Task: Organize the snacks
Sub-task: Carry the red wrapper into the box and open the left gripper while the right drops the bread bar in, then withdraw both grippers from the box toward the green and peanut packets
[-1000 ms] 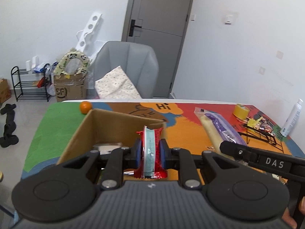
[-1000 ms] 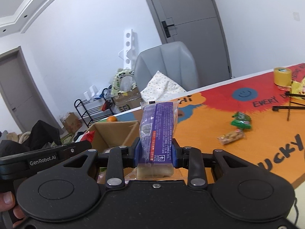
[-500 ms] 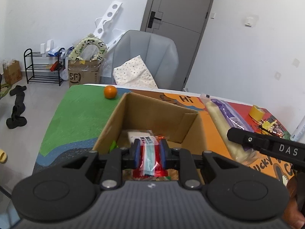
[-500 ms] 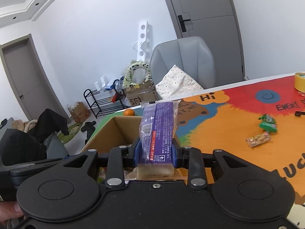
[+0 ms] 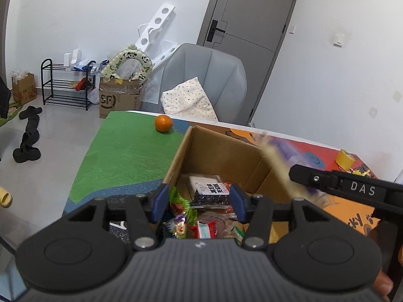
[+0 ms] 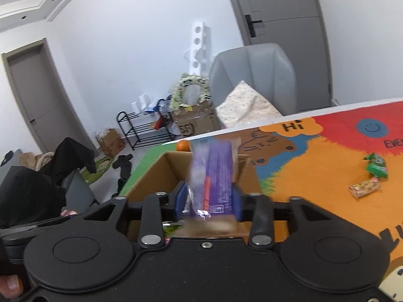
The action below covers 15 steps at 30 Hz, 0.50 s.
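- The left gripper hung over the open brown cardboard box; its jaws had just been opening and stood apart, nothing between them.
- The red-and-white snack packet lay in the box among other wrappers.
- The right gripper jaws had just been opening; the blurred purple wrapped snack sat between them above the box; whether the pads still pressed it could not be told.
- A small orange fruit sat on the colourful counter.

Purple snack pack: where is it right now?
Right wrist view: the purple snack pack, blurred, sits between the right gripper fingers, whose jaws have just been opening, above the cardboard box; the orange lies beyond.
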Tool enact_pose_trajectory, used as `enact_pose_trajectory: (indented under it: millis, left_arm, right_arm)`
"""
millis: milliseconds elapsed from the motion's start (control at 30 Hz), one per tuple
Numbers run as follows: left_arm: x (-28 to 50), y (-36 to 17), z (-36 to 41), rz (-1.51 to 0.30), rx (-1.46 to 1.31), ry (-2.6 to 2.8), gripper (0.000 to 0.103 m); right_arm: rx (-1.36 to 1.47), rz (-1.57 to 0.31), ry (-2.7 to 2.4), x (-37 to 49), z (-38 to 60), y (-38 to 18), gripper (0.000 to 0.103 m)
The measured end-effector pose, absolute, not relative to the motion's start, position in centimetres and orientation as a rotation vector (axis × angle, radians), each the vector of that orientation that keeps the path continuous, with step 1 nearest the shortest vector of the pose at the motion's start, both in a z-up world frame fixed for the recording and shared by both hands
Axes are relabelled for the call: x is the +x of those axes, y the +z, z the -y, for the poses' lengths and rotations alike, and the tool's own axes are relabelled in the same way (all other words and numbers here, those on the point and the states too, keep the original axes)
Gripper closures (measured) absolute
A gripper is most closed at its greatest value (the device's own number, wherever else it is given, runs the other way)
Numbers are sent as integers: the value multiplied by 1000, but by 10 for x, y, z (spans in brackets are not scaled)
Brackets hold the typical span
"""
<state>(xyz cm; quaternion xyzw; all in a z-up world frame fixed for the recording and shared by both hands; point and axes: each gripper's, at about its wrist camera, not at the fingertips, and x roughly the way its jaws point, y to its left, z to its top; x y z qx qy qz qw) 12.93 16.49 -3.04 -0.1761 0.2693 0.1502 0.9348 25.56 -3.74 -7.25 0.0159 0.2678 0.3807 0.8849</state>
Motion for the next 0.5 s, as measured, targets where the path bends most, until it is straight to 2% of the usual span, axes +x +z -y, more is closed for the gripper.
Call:
enact_pose_trajectory:
  millis: [33,67,100,267,500]
  left_arm:
    - [128,-30,-168,-549,-362,306,47]
    - [127,-30,-168,-544,-361,309,43]
    - [126,-29,-169,-541,-363,318,40]
    - [125,-27,-167,-533,-370,319,38]
    - [132,-26,-144,-540,-337,292,30]
  right_arm:
    - [23,-558,811,253,36,-73,48]
    - [20,-554,820,251,35,-72,48]
    - [18,-549,824,249,36,-72,48]
    - [37,-550,815,248,47,-70,48]
    - [68,-560,753,254,77,-74,48]
